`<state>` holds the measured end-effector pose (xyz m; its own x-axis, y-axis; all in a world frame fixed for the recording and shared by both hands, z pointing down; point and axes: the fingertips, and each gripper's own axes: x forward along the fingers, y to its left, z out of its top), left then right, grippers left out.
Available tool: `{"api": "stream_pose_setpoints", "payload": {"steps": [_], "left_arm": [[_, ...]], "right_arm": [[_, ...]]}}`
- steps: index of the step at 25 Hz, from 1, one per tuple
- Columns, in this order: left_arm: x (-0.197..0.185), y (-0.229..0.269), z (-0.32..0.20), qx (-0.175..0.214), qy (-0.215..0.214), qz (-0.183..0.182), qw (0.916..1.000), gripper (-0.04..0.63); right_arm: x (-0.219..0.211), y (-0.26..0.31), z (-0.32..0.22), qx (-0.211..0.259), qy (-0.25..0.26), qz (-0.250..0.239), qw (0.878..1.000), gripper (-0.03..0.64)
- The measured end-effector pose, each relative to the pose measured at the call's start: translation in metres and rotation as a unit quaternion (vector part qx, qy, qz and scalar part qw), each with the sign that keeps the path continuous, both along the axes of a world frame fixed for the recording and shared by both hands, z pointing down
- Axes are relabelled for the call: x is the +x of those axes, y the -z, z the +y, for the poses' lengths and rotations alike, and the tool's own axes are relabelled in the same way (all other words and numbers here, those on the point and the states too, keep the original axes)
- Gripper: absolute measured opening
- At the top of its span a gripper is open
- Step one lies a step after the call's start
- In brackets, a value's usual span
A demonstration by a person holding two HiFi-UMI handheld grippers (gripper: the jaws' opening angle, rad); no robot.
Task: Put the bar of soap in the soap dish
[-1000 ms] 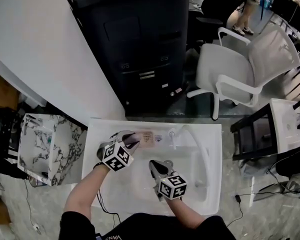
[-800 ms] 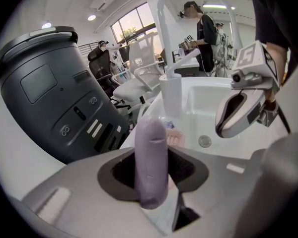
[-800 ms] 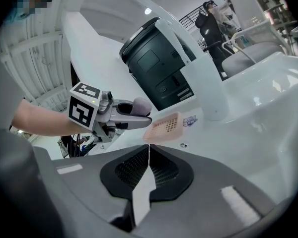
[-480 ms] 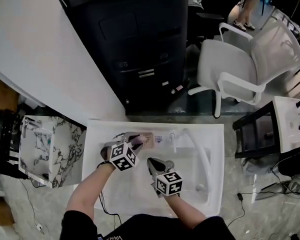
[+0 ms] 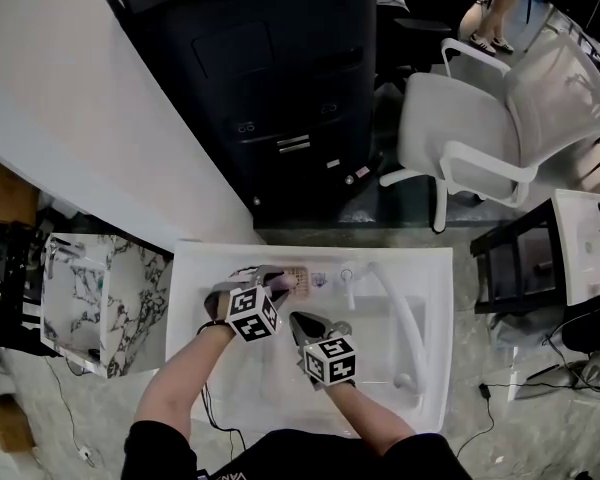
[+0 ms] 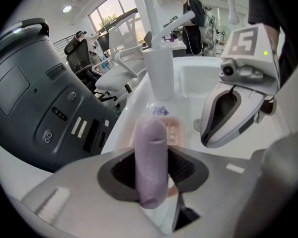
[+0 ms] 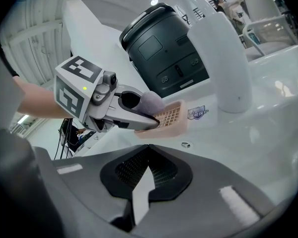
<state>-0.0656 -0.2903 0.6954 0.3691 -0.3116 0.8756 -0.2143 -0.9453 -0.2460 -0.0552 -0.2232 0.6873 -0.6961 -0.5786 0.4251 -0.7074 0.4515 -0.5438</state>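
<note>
Left gripper (image 5: pixel 272 284) was clenched on the bar of soap (image 6: pixel 150 152), a lilac bar pinched across its two broad faces with the rounded end sticking out past the jaws. The bar was up in the air, not in the dish yet. The soap dish (image 7: pixel 171 115), peach with a slotted grid floor, sat on the back ledge of the white sink (image 5: pixel 430 268), just left of the tap (image 7: pixel 228 58). From the right gripper view the bar's free end hung right over the near end of the dish; contact with the grid could not be told.

Right gripper (image 7: pixel 148 162) had its jaws together with nothing between them, parked over the basin just beside the left one, pointing at the dish.

Handling guess: the bar looked stiff and fairly light, with a smooth waxy skin, so probably slippery, more so if the sink was wet. It could squirt out of a pinch taken near an end. The flat-face grip around mid length seemed the safe hold. A hard squeeze might dent the faces. The dish looked light and could probably slide if nudged
</note>
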Motion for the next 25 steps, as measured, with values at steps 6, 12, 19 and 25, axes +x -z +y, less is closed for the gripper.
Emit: {"api": "stream_pose_setpoints", "payload": {"steps": [6, 12, 19, 25], "left_arm": [[0.001, -0.003, -0.004, -0.004, 0.001, -0.004, 1.0, 0.195], [0.001, -0.002, -0.006, -0.006, -0.004, -0.004, 1.0, 0.196], [0.002, -0.002, -0.006, -0.014, -0.005, -0.002, 0.9999, 0.199], [0.002, 0.001, -0.007, -0.008, -0.005, 0.003, 1.0, 0.216]], "right_arm": [[-0.001, -0.003, -0.013, 0.0, -0.009, -0.002, 1.0, -0.005], [-0.006, -0.002, -0.018, 0.002, -0.005, -0.007, 1.0, -0.005], [-0.005, -0.004, -0.022, 0.002, -0.011, -0.013, 1.0, -0.005], [-0.003, -0.005, -0.026, 0.0, -0.018, -0.017, 1.0, -0.005]]}}
